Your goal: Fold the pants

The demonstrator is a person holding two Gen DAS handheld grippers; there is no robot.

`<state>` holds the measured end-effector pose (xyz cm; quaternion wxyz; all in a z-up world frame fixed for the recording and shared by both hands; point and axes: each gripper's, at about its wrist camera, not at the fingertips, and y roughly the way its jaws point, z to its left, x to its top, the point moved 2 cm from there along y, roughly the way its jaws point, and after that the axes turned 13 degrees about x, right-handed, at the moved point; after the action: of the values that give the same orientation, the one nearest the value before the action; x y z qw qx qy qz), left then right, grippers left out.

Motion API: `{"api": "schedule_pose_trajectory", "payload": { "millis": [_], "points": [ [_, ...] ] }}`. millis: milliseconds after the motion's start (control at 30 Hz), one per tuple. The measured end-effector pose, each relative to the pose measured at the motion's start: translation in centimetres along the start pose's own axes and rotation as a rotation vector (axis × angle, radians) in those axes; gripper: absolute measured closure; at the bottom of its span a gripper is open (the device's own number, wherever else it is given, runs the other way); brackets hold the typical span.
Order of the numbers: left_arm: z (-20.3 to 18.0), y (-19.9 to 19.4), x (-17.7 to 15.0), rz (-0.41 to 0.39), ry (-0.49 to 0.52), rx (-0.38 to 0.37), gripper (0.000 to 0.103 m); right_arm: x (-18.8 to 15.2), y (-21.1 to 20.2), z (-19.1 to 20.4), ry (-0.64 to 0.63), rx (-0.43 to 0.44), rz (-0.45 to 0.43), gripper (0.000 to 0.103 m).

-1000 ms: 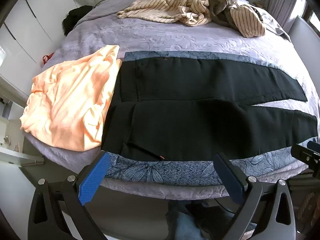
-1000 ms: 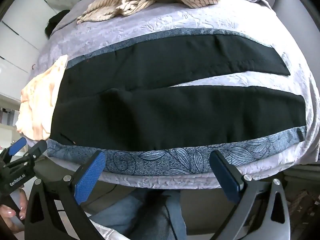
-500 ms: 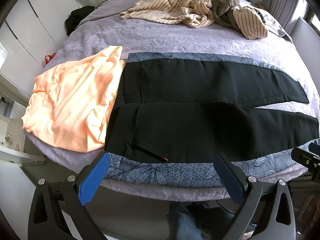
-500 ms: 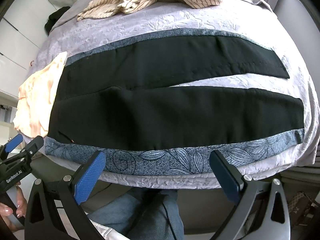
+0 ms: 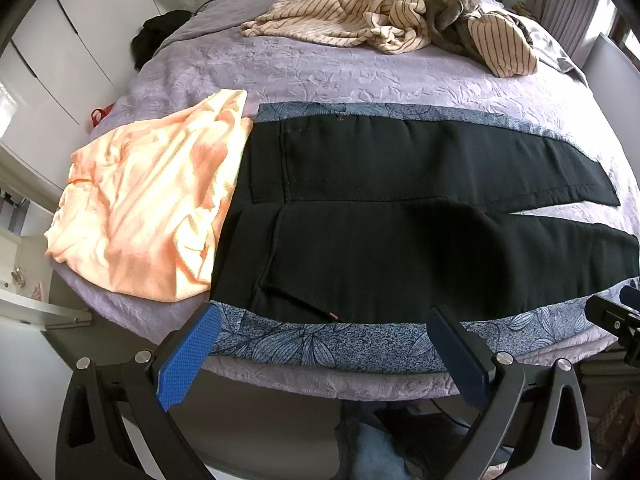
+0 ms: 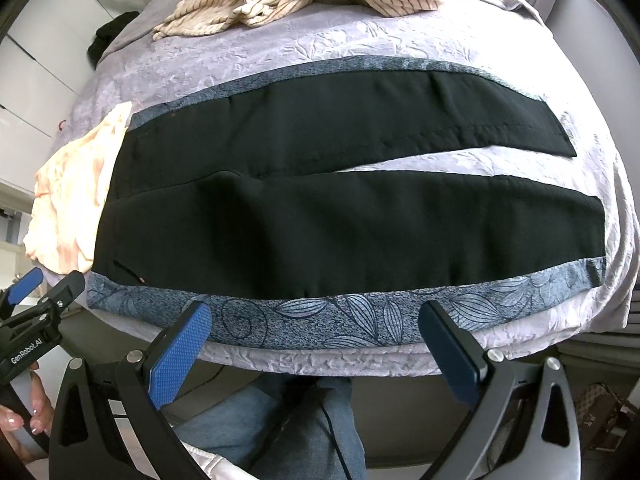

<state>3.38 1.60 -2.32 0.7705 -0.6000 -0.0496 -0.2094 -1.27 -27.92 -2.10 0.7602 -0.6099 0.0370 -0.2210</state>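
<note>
So on my feeds the black pants (image 5: 400, 216) lie flat across mid-frame on the patterned mat (image 5: 320, 344). Left gripper (image 5: 320, 354) and right gripper (image 6: 316, 344), bottom of frame, both gape wide, holding nothing.

A bed (image 5: 304, 76) is carrying a floral cloth (image 5: 320, 344), orange garment (image 5: 152, 208) and striped clothes (image 5: 360, 16).

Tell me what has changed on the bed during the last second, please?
Almost nothing. Both views shifted slightly, so the left gripper and right gripper moved a little, both open and empty. The black pants stayed spread flat, unfolded, and the orange garment stayed beside the waistband.
</note>
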Motion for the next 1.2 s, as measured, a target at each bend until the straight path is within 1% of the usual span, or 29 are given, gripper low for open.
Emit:
{"api": "schedule_pose_trajectory", "payload": {
  "millis": [867,1200],
  "points": [
    [0.1,-0.1,-0.3,0.005,0.005,0.009,0.0,-0.4,0.2,0.0,0.004,-0.005,0.006,0.0],
    [0.0,0.3,-1.0,0.015,0.014,0.011,0.0,-0.6,0.4,-0.1,0.021,-0.011,0.01,0.0]
  ]
}}
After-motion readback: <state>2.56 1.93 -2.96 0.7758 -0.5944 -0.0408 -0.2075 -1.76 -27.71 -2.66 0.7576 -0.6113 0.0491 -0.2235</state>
